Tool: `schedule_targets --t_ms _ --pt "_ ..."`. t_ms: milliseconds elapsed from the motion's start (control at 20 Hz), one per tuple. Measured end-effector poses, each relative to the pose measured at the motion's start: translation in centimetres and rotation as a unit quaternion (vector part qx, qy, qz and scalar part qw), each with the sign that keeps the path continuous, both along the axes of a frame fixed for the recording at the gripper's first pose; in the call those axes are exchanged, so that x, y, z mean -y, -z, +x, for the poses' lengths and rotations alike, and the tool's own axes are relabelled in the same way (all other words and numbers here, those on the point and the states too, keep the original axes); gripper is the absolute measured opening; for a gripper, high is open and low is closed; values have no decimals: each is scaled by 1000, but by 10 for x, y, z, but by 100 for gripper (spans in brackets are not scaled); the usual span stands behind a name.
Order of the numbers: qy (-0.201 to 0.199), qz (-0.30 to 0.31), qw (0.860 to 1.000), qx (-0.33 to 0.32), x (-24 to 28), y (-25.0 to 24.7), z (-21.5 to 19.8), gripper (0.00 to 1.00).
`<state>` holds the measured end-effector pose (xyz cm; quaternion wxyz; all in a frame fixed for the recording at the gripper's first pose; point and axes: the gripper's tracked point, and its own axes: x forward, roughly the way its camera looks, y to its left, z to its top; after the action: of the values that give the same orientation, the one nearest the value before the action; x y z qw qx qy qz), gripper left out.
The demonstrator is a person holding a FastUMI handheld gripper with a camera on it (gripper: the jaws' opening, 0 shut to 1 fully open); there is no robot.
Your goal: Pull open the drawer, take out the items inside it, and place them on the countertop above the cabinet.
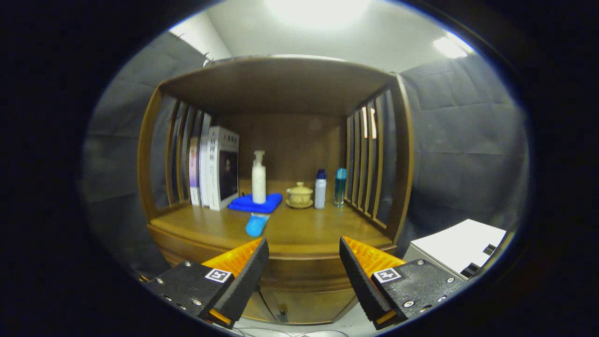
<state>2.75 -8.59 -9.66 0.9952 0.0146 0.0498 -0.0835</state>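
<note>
My gripper (303, 245) is open, its fingers spread wide with nothing between them, held in front of a wooden cabinet. The countertop (309, 229) lies just beyond the fingertips. The cabinet front below the countertop edge (304, 274) shows between the fingers; I cannot make out a drawer handle. A small light-blue object (256, 224) lies on the countertop just ahead of the left finger. Behind it a white pump bottle (259, 178) stands on a folded blue cloth (255, 202).
Books (217, 168) stand at the back left of the shelf. A beige lidded cup on a saucer (299, 194), a white bottle with a blue cap (320, 188) and a teal bottle (340, 186) stand at the back right. Slatted side walls (369, 164) flank the shelf. A white box (461, 245) sits right of the cabinet.
</note>
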Motion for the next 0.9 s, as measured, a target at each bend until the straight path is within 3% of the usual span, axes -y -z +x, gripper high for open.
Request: schedule_targets --t_ms 100,500,700,900 --pt "-25 -2 1000 -3 3 -26 -10 95" --pt "-28 -81 996 22 -8 -96 -21 94" --pt "-61 -59 995 58 -47 -127 -21 95" --pt "-33 -71 995 63 -48 -141 -48 95"
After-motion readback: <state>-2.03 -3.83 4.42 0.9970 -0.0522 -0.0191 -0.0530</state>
